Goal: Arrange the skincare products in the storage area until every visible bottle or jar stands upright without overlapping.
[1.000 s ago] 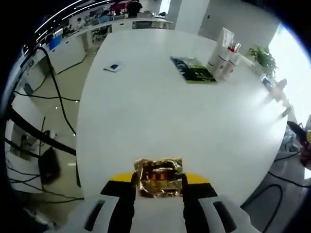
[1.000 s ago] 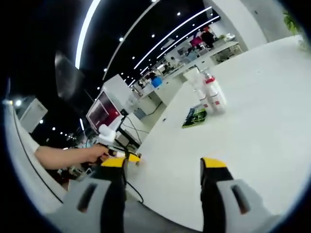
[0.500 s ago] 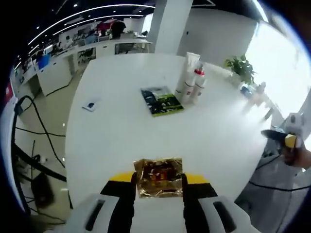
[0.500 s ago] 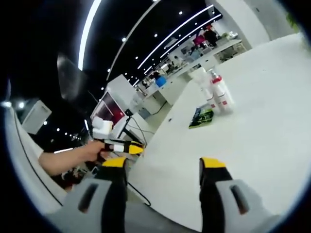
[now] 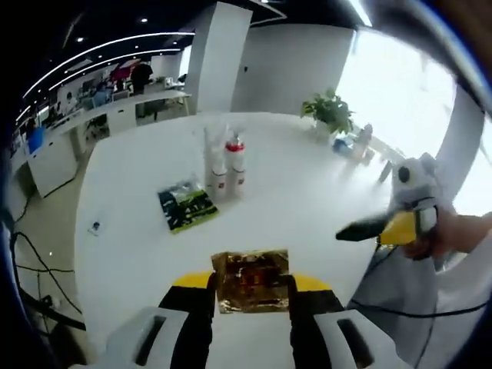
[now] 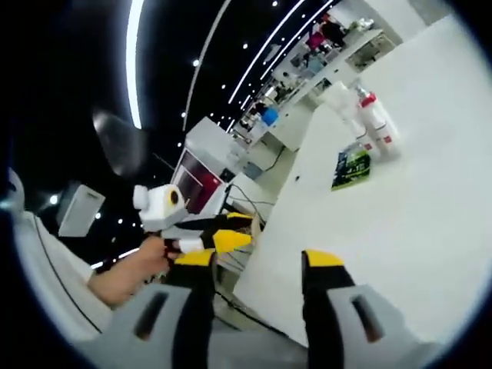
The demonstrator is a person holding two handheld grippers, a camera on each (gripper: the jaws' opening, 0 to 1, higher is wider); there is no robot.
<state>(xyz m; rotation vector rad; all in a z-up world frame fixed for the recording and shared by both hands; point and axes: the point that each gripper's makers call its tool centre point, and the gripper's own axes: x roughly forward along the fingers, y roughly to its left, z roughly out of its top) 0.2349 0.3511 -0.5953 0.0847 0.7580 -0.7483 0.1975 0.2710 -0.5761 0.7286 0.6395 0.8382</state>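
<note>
My left claw (image 5: 251,288) is clamped on a crinkly gold packet (image 5: 250,280). Right claw (image 6: 254,265) is hanging wide apart, holding nothing. The bottles (image 5: 224,163) stand upright far across the white counter (image 5: 292,200), just beside a green booklet (image 5: 187,206).

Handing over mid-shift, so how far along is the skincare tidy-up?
Done: the bottles stand upright on the white table beside a green packet. In hand: the left gripper clamps a gold foil packet. Left: setting it down; the right gripper is open, empty.
</note>
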